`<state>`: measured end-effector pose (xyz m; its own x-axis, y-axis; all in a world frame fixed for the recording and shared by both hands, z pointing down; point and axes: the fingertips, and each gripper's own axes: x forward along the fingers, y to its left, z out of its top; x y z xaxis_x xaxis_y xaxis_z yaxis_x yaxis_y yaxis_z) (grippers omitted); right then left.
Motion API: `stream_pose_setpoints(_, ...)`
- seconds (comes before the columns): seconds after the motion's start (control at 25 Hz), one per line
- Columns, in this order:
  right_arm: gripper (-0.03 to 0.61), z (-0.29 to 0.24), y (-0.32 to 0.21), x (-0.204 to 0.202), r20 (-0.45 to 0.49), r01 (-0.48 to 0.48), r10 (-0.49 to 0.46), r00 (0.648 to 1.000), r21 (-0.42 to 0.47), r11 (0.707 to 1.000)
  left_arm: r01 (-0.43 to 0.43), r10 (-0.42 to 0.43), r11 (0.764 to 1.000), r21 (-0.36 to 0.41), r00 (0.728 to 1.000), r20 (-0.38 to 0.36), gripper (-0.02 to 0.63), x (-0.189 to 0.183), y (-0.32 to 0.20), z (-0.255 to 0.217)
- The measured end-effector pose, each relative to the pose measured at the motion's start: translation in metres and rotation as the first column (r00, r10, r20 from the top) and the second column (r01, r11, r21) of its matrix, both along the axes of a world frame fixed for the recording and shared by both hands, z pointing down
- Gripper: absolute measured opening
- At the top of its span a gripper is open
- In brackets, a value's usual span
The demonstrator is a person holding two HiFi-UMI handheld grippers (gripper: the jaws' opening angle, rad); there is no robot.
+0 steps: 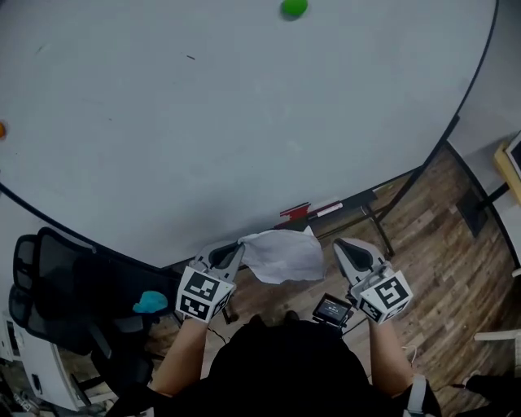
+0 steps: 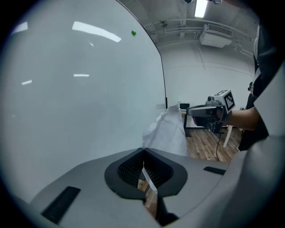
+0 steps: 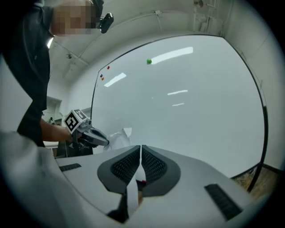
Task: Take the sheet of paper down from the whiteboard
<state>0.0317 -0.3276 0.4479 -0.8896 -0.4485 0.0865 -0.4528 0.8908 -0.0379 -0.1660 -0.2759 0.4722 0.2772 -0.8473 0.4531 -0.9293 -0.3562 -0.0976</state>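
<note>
Sheet of paper (image 1: 281, 255) is off the whiteboard (image 1: 244, 106), crumpled at 6 o'clock and pinched in left gripper (image 1: 238, 251) jaws. Right gripper (image 1: 340, 247), at its 3 o'clock, has jaws pressed together and looks empty. Best to hold the pinch firm and lower clear of the board.

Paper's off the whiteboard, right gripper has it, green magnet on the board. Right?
No: the left gripper holds the paper, pinching its edge; the head view shows it. The right gripper is shut, clear of it. Paper off the whiteboard and green magnet on it are correct.

Grey left tool (image 1: 238, 247) and right tool (image 1: 339, 245) bear black-and-white marker cubes (image 1: 201, 295).
</note>
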Motion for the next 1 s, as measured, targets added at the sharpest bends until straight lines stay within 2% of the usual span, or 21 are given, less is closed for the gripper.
stream_pose_setpoints(0.12,0.025,0.043,0.019,0.002,-0.026,0.052,-0.054,0.998,-0.084,0.995,0.001,-0.003,0.998,-0.058,0.999,-0.036,0.017,0.001,0.009,0.041)
stream_pose_setpoints(0.32,0.025,0.098,0.042,0.0,-0.037,0.124,-0.132,0.991,-0.163,0.979,-0.018,0.002,0.983,-0.182,0.996,-0.087,0.017,0.012,0.028,0.11)
stream_pose_setpoints(0.4,0.025,0.115,0.047,0.0,-0.027,0.143,-0.151,0.988,-0.195,0.97,-0.017,-0.01,0.979,-0.204,0.992,-0.128,0.017,0.014,0.035,0.126)
stream_pose_setpoints(0.68,0.025,0.144,0.047,-0.003,-0.023,0.17,-0.182,0.983,-0.256,0.952,-0.001,-0.043,0.982,-0.186,0.972,-0.232,0.017,0.015,0.045,0.154)
stream_pose_setpoints(1.0,0.025,0.144,0.039,0.004,-0.045,0.147,-0.166,0.985,-0.276,0.95,-0.029,-0.012,0.989,-0.144,0.961,-0.276,0.017,0.025,0.057,0.15)
